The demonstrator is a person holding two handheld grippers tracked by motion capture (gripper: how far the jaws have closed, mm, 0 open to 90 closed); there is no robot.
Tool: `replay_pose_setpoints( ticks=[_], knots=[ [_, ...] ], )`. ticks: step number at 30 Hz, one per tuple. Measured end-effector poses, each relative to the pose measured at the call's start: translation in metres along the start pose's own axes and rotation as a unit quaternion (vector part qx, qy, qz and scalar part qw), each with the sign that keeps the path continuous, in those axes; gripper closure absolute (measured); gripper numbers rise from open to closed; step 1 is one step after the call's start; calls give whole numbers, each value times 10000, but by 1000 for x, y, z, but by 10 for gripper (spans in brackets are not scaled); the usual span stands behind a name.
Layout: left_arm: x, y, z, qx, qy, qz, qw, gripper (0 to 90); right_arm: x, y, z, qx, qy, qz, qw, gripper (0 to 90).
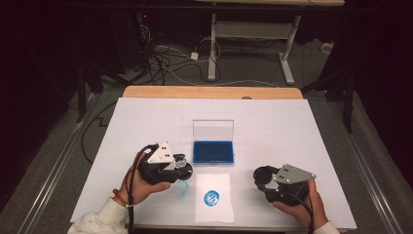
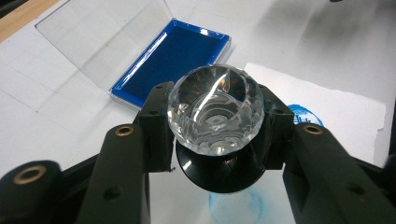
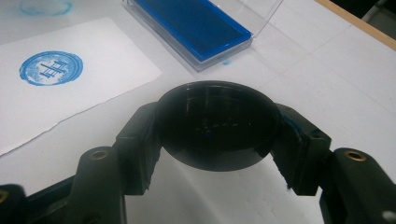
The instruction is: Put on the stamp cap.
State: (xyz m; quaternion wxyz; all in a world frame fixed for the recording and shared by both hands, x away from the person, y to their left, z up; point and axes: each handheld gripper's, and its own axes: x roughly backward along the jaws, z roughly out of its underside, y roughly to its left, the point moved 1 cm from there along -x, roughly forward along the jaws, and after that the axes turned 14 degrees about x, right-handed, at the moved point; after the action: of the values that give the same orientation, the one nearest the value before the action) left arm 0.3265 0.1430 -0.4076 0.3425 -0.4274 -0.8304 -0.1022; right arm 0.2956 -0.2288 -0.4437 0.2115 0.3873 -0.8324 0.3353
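Left gripper [image 1: 179,168] clamps crystal-topped stamp [image 2: 215,116] lower left; right gripper [image 1: 265,179] clamps black cap [image 3: 215,125]. Risk: smooth facets slipping, smearing print [image 1: 211,197].

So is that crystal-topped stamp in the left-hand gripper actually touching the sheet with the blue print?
Apart. In the high view the stamp in the left gripper sits left of the paper sheet, white table between them.

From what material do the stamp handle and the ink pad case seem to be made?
The stamp handle looks like clear faceted glass or acrylic: it is transparent with bright reflections. The ink pad case seems thin clear plastic, its lid see-through, around a matte blue pad.
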Motion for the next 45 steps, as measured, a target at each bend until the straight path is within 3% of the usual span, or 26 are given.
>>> replay_pose_setpoints(
  ticks=[8, 19, 26, 35, 45],
  knots=[
    [-7, -1, -9, -7, -15, 84, 10000, 546, -8, -1, -5, -7, -40, -73, 10000, 389],
    [-16, -8, -28, -51, -259, 338, 9991, 546, -30, 1, -30, 19, -227, -267, 9994, 390],
    [-23, -14, -39, -70, -378, 526, 9979, 547, -47, 11, -53, 102, -375, -467, 9982, 390],
    [-31, -17, -45, -82, -544, 615, 9966, 546, -68, 20, -73, 208, -522, -641, 9964, 390],
    [-38, -22, -53, -114, -734, 692, 9948, 546, -78, 23, -85, 60, -731, -726, 9947, 389]
  ],
)
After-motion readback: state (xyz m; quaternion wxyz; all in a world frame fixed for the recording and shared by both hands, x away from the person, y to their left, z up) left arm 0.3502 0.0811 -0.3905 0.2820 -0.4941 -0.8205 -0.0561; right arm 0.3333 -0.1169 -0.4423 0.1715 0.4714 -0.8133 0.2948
